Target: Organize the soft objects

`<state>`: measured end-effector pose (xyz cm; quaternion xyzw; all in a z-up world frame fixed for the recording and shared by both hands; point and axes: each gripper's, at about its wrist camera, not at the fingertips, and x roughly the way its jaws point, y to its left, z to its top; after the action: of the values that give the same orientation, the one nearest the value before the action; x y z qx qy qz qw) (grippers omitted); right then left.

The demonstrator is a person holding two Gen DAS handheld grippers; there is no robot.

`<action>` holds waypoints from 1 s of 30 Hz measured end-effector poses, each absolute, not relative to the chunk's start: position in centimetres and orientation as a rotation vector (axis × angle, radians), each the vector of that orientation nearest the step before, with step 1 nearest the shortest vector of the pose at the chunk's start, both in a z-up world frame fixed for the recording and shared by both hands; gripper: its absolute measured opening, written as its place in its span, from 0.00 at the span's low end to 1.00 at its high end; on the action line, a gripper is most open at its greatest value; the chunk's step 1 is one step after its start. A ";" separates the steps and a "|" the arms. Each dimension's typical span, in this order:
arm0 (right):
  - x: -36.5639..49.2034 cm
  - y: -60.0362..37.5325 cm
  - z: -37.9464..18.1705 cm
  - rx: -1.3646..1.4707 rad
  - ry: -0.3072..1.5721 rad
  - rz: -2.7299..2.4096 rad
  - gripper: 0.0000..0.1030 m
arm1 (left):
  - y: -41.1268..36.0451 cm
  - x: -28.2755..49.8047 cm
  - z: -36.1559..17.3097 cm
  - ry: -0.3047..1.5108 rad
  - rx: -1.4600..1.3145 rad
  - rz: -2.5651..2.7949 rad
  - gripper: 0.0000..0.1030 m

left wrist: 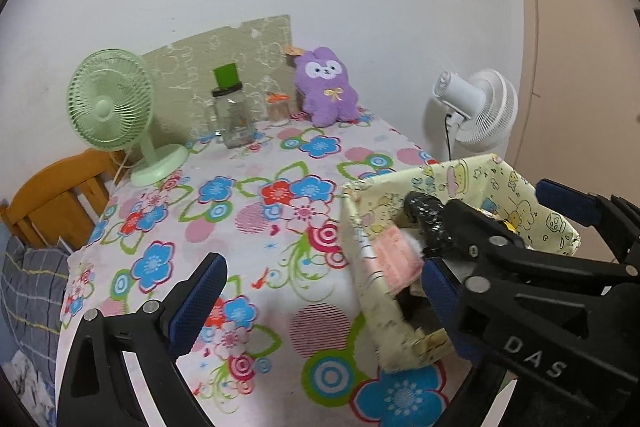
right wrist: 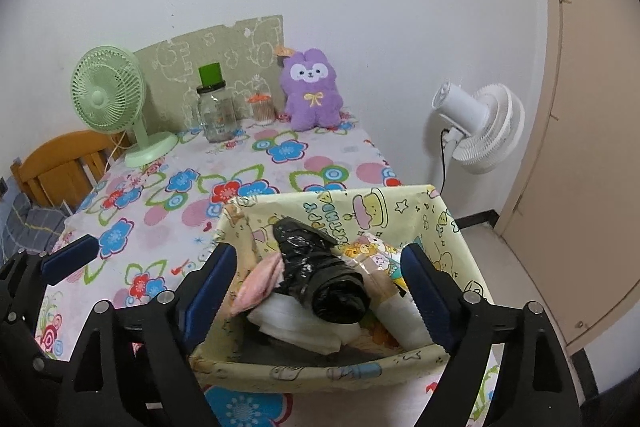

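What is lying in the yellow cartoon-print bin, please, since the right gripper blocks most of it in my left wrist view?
Observer: A crumpled black plastic bag roll lies on top, in the middle of the bin.
Operator: Thanks. Is anything to the right of that roll?
Observer: Yes, a cartoon-print packet lies against the roll's right side.
Operator: And is the right gripper holding anything?
Observer: No. The right gripper has its jaws wide open above the bin, clamped on nothing.
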<state>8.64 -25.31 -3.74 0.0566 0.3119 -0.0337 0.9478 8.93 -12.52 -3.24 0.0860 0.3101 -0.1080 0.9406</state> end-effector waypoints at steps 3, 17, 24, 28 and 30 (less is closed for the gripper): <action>7.9 -24.5 -2.9 0.107 0.609 -0.070 0.90 | -11.0 8.3 -2.6 0.613 0.154 -0.200 0.98; 5.1 -19.8 0.2 0.094 0.530 -0.021 0.95 | -3.7 4.9 -0.4 0.520 0.052 -0.088 1.00; 3.6 -18.9 1.1 0.101 0.497 -0.011 0.97 | -1.0 3.5 0.1 0.505 0.011 -0.047 1.00; 2.9 -18.7 1.4 0.102 0.480 -0.008 0.97 | 0.4 2.7 0.4 0.489 -0.020 -0.022 1.00; 2.6 -18.7 1.6 0.102 0.471 -0.010 0.97 | 0.9 2.4 0.5 0.484 -0.030 -0.008 1.00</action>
<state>2.63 -18.74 1.59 0.0505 0.2334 -0.0048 0.9711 2.39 0.87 0.52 -0.0150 0.2397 -0.0040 0.9707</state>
